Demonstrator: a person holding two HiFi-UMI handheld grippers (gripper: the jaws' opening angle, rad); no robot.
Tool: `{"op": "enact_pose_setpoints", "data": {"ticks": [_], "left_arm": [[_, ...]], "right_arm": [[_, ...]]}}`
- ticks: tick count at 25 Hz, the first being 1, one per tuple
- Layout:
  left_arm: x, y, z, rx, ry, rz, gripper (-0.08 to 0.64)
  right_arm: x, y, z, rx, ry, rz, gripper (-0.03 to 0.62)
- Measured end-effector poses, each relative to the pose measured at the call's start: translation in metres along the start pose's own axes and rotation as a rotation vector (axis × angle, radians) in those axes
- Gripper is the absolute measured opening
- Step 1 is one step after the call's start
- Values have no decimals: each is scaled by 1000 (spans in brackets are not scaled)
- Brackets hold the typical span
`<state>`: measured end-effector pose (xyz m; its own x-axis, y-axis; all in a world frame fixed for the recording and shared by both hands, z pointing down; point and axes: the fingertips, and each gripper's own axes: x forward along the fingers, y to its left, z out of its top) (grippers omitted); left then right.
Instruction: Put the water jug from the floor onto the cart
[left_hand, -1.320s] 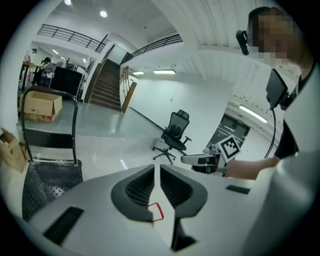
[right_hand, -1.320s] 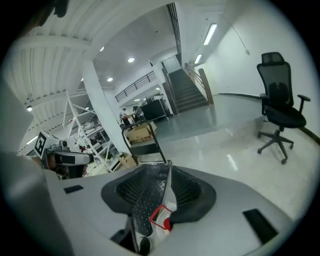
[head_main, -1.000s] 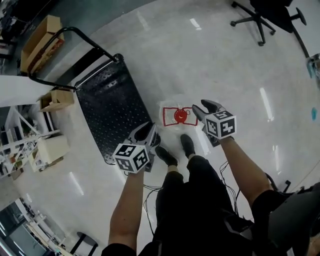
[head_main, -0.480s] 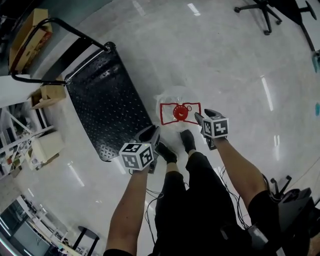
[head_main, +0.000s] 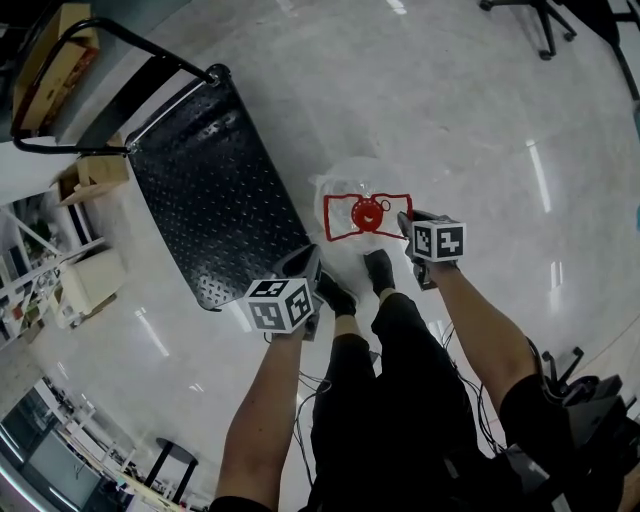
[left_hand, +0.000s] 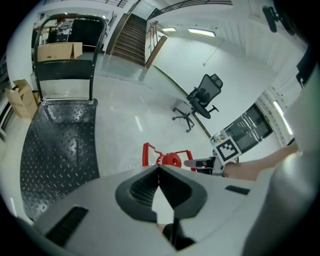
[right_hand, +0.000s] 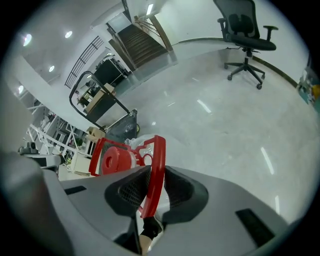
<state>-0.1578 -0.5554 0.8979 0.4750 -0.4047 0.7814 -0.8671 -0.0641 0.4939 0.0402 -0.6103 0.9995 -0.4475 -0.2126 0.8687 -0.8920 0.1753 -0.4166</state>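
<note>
The water jug (head_main: 350, 183) is clear plastic with a red cap (head_main: 369, 212) and a red handle frame (head_main: 345, 232), and it stands on the floor in front of my shoes. My right gripper (head_main: 405, 222) sits at the frame's right side. In the right gripper view its jaws have just been closing, and the red handle bar (right_hand: 157, 165) is pinched between the pads of my right gripper (right_hand: 151, 172). My left gripper (head_main: 303, 264) hangs left of the jug, by the near corner of the black cart (head_main: 205, 180). In the left gripper view its jaws (left_hand: 159, 169) meet at the tips with nothing between them.
The cart's checker-plate deck (left_hand: 55, 145) has a push handle (head_main: 110, 45) at its far end. Cardboard boxes (head_main: 90, 175) and white shelving (head_main: 45, 270) stand left of it. An office chair (right_hand: 245, 30) is far off to the right. Cables trail behind my legs.
Both grippers have sunk toward the floor. The right gripper has come onto the right bar of the jug's red handle. The left one has stayed beside the cart's corner.
</note>
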Motion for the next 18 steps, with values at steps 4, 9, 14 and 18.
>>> {"op": "enact_pose_setpoints", "data": {"ticks": [4,9,14,18], "left_arm": [[0,0,-8,-6,-2,7,2],[-12,1,-6,-17,-12,20,2],[-34,11,-8,-28,-36,47,2],[-69,21,2,-50,-87,67,2]], "right_arm": [[1,-4,-7,52,-12,8,73],[-5,3,3,49,-25,9,66],[-6,12,5,43,-12,-12,67],[-17,38,12,7,2,7,69]]}}
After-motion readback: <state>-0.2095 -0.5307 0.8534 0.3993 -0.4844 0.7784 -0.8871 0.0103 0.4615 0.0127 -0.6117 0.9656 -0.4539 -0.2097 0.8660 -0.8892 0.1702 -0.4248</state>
